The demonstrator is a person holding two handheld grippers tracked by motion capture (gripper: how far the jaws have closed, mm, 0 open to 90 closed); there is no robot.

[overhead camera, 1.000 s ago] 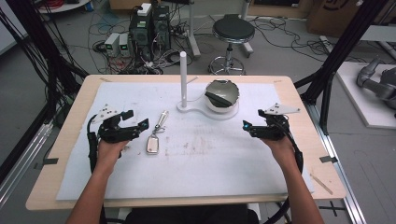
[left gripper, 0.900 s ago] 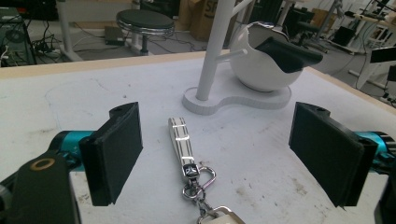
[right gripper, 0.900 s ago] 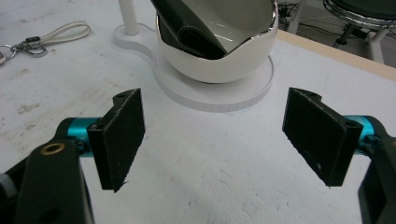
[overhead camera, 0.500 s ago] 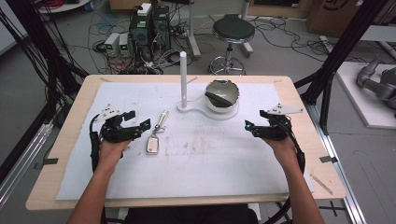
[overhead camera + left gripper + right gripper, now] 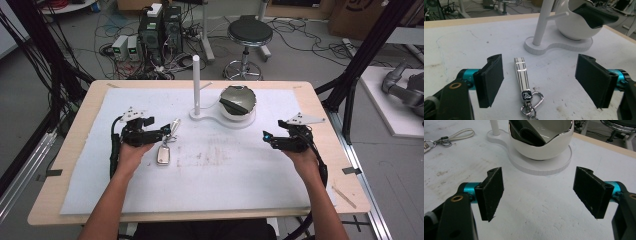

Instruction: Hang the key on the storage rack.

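Risk: left claw [image 5: 539, 82], jaws spread but just been closing around the key strap [image 5: 521, 75] untouched, may slip off; right claw [image 5: 539, 195] released.

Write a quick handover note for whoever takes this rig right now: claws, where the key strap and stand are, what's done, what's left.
Left claw: open, jaws just been closing a little, astride the key strap, pads not touching it.
Right claw: open, holds nothing, facing the bowl.
Strap and fob lie flat on the mat, near the stand's post.
Done: left claw lined up over the strap.
Left: likely close on the strap and lift it; where it goes next is unclear.
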